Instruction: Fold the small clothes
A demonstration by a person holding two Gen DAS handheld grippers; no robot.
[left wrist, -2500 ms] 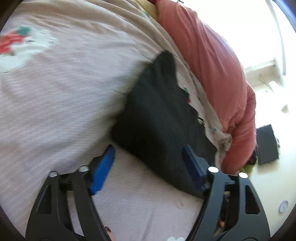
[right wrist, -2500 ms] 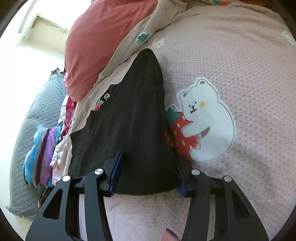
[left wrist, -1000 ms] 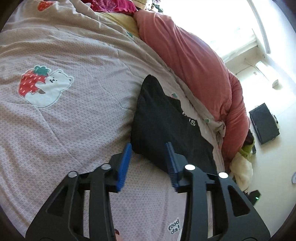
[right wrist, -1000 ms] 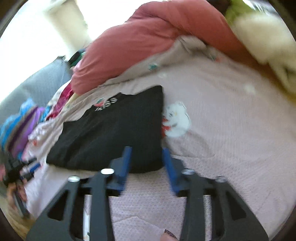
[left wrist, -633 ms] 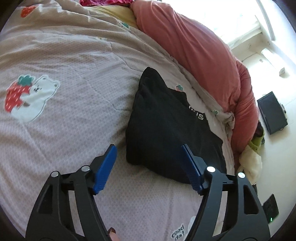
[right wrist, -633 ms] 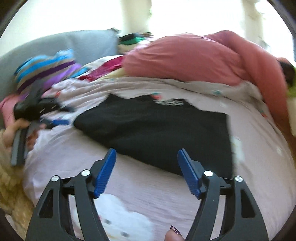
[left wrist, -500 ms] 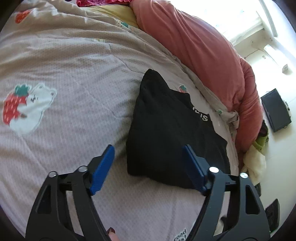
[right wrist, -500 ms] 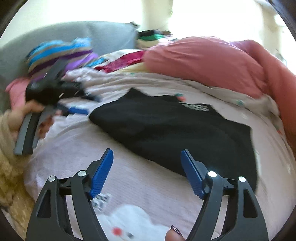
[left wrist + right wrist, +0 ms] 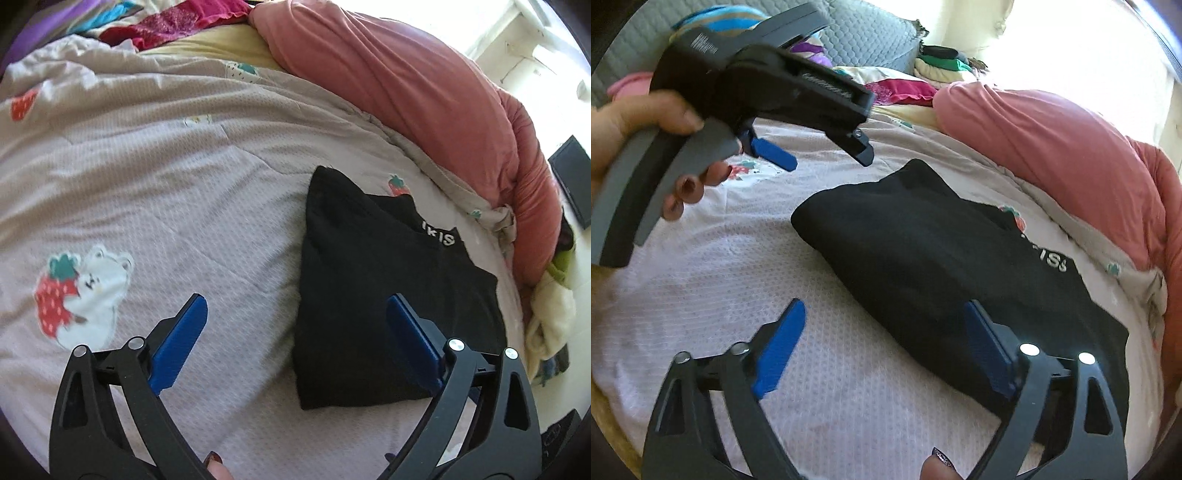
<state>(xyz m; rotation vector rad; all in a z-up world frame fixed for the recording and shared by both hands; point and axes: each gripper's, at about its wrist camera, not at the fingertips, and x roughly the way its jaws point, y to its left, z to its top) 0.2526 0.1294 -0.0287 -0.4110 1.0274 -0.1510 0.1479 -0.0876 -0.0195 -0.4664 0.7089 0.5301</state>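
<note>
Folded black shirt (image 9: 373, 280) lay on the bed (image 9: 192, 184).
Left gripper (image 9: 295, 332) and right gripper (image 9: 886, 343) just spread wide, pinching nothing, shirt at two o'clock.

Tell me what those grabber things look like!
Each gripper has two black triangular arms with cut-out holes, silver round screws and flat blue pads. The left gripper, seen from the side, has a grey curved trigger. Dark-painted fingernails show.
</note>
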